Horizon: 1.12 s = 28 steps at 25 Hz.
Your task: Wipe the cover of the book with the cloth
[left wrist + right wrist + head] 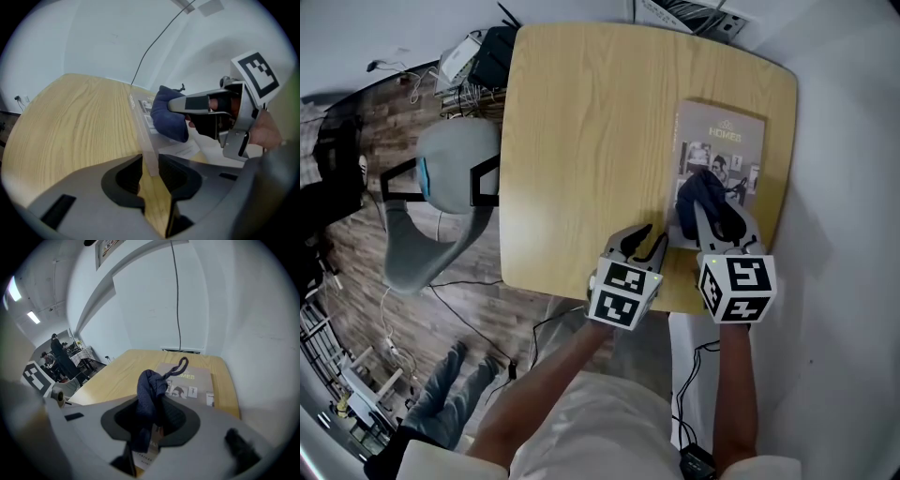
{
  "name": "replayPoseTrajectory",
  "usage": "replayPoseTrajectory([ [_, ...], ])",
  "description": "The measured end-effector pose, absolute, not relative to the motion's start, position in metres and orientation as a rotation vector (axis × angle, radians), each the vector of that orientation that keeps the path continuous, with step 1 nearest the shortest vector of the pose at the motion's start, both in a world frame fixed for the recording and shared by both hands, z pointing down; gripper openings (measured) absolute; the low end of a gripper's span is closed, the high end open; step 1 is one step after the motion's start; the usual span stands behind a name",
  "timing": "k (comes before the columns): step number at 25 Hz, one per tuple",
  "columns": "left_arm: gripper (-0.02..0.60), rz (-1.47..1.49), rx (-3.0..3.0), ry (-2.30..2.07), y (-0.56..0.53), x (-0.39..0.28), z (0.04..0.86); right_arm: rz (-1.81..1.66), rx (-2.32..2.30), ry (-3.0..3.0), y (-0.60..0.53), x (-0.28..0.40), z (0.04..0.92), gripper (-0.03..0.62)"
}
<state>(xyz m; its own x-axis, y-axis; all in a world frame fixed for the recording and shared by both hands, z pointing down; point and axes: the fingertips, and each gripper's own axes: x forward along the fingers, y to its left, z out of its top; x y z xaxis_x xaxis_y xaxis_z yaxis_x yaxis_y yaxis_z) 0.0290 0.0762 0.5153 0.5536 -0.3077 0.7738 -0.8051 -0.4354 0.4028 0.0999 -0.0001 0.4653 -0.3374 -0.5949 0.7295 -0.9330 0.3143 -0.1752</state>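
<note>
The book [724,141] lies flat at the table's right side, its grey cover with photos facing up. A dark blue cloth [706,195] rests bunched on the cover's near half, and my right gripper [720,223] is shut on it. In the right gripper view the cloth [149,397] stands up between the jaws, with the book [190,378] beyond. My left gripper [649,240] sits at the book's near left corner, jaws open. In the left gripper view the book's edge [142,123] runs into the gap of the left gripper [151,174], with the cloth [168,118] and the right gripper [202,105] to the right.
The light wooden table [581,141] is bare left of the book. A grey chair [441,192] stands off its left edge, with cables and boxes [473,61] on the floor behind. A white wall [853,187] runs close along the right.
</note>
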Motion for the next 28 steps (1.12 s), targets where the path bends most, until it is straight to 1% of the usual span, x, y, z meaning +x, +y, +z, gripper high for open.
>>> replayPoseTrajectory([
  [7, 0.108, 0.832, 1.983, -0.925, 0.076, 0.031, 0.514, 0.83, 1.271, -2.066, -0.007, 0.084, 0.475, 0.11],
  [10, 0.107, 0.836, 1.973, -0.935, 0.075, 0.031, 0.513, 0.813, 1.265, -2.046, -0.008, 0.087, 0.479, 0.11],
  [18, 0.106, 0.827, 1.934, -0.942, 0.078, 0.03, 0.515, 0.809, 1.296, -1.997, 0.0, 0.122, 0.483, 0.11],
  [24, 0.117, 0.829, 1.928, -0.952, 0.078, 0.028, 0.515, 0.83, 1.376, -1.927, 0.007, 0.154, 0.486, 0.112],
  [28, 0.118, 0.836, 1.929, -0.963, 0.075, 0.028, 0.515, 0.784, 1.414, -1.88, 0.008, 0.173, 0.487, 0.112],
])
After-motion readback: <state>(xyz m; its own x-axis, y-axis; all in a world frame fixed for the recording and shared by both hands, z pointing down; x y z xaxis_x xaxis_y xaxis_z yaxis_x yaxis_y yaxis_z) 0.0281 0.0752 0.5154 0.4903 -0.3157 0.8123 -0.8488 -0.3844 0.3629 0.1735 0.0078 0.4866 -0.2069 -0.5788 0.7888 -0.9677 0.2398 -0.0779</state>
